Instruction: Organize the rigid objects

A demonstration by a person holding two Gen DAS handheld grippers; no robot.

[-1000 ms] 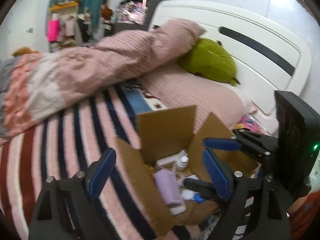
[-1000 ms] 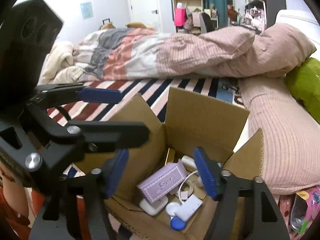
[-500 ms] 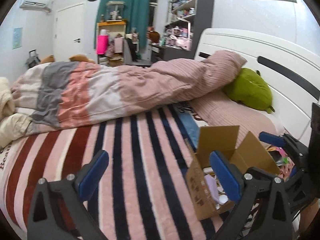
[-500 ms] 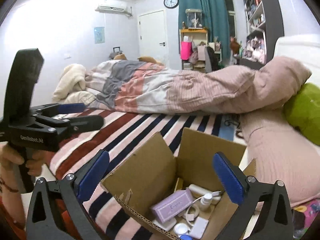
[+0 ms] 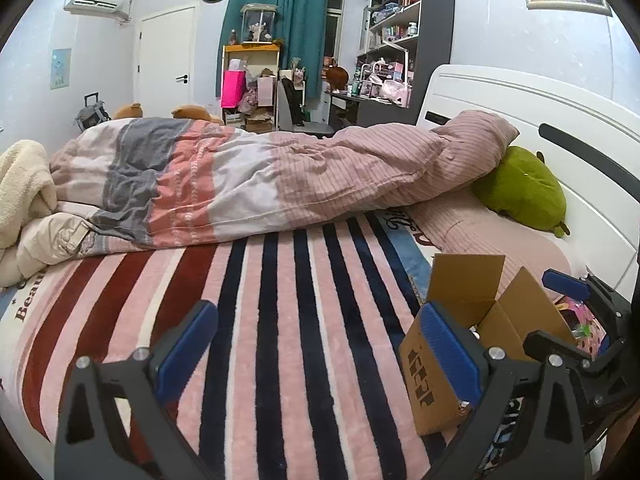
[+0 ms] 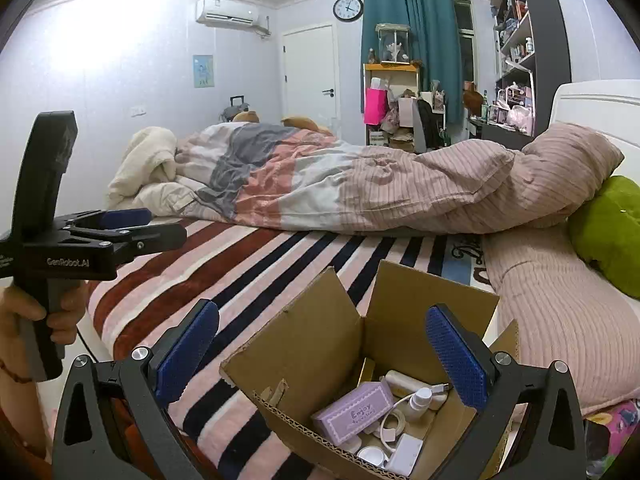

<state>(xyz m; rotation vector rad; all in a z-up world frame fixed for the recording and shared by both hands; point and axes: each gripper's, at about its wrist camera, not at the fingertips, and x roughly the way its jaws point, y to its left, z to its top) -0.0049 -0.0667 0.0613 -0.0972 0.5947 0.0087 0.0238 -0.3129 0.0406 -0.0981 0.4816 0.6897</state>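
Note:
An open cardboard box (image 6: 320,344) stands on the striped bedspread (image 6: 248,268) near the pillow. It holds a purple carton (image 6: 354,414), a small white bottle (image 6: 420,398), a white cable (image 6: 394,424), white cases and a round lid. My right gripper (image 6: 320,344) is open and empty, above the box's near side. My left gripper (image 5: 316,348) is open and empty, to the left of the box (image 5: 468,320) over the bedspread (image 5: 280,320). It also shows at the left in the right wrist view (image 6: 120,224).
A rolled duvet (image 5: 260,184) lies across the bed behind the box. A pink pillow (image 6: 560,320) and a green plush (image 5: 520,192) lie by the white headboard (image 5: 540,108). A desk and shelves stand at the far wall.
Both grippers have pulled up and back from the box. The left one has swung left, so the box now sits at its right. Both stay open and empty.

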